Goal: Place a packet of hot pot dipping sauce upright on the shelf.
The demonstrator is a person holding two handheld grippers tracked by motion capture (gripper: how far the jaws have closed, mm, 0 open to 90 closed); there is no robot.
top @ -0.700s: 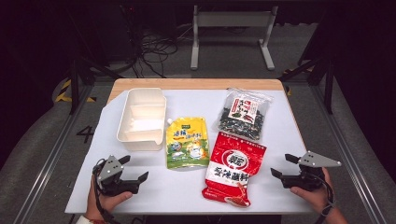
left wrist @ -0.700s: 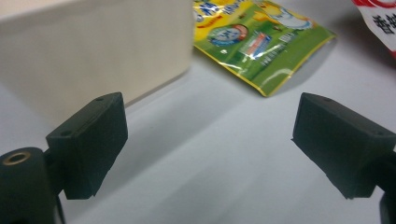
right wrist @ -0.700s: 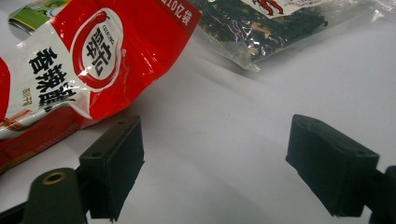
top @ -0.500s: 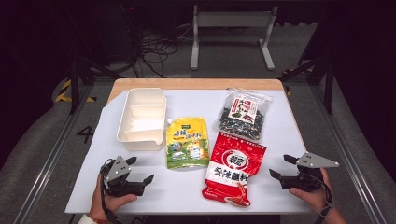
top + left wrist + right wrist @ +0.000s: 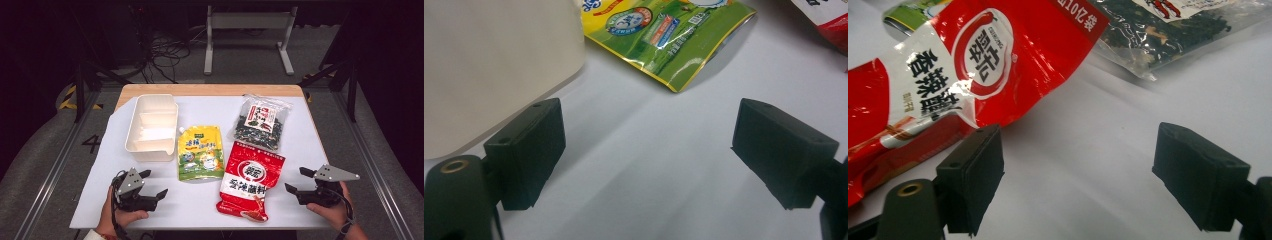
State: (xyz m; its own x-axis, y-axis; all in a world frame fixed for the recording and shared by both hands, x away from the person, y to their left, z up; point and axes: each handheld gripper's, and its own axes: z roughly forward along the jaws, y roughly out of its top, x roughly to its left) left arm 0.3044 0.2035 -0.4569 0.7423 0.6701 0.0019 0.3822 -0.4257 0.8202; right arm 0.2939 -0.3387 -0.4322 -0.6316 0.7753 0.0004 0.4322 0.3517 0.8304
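Desk (image 5: 300,200) carries three pouches, one green (image 5: 200,152), one red (image 5: 251,180), one clear (image 5: 258,123), plus one white tray (image 5: 151,128); left gripper (image 5: 154,184) and right gripper (image 5: 296,180) fingers released, grasping nothing

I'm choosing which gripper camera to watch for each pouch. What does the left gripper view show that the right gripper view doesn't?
Left gripper view: the cream tray's wall and the green-and-yellow spouted pouch lying ahead of the open left gripper.

Right gripper view: the red seasoning pouch beside one jaw of the open right gripper, with the clear bag of dark dried food beyond.

Both: two black jaws standing apart with nothing between them, over the white table cover.
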